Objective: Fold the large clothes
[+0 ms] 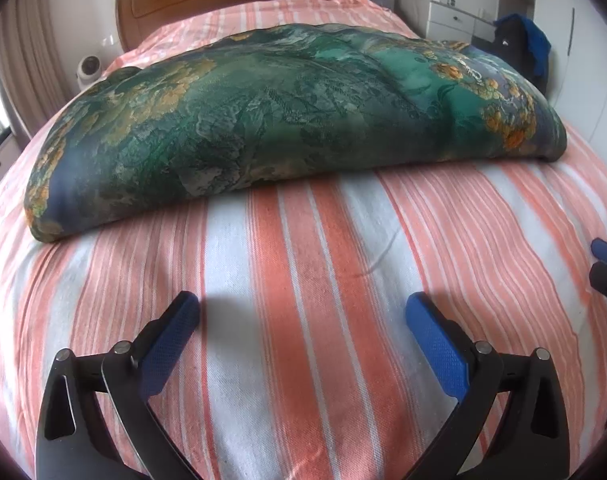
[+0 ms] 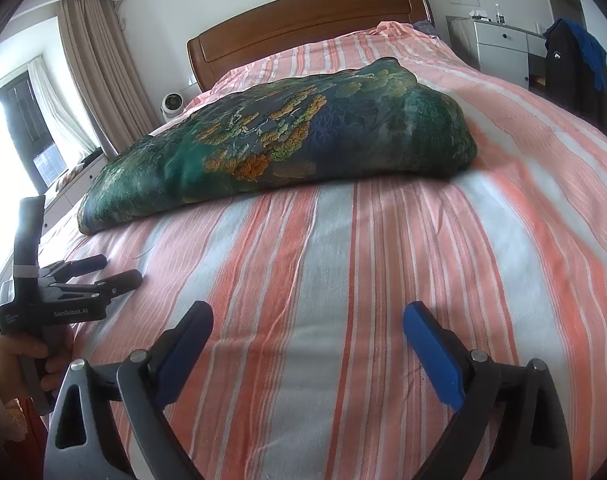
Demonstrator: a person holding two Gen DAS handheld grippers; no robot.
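**Folded green brocade quilt on a striped bed**

Quilt (image 1: 287, 120) — a thick folded bundle patterned in green, blue and gold — lies across the orange-and-white striped sheet (image 1: 303, 280), well ahead of both tools. Left gripper (image 1: 303, 308) has its blue pads (image 1: 435, 344) spread wide over bare sheet, holding nothing. Right gripper (image 2: 308, 320) is likewise wide and empty. Beyond the quilt stands a wooden headboard (image 2: 303, 20).

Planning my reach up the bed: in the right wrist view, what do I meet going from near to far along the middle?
Right gripper, open over nothing → bare striped bedsheet → folded green floral quilt → more striped sheet → wooden headboard.
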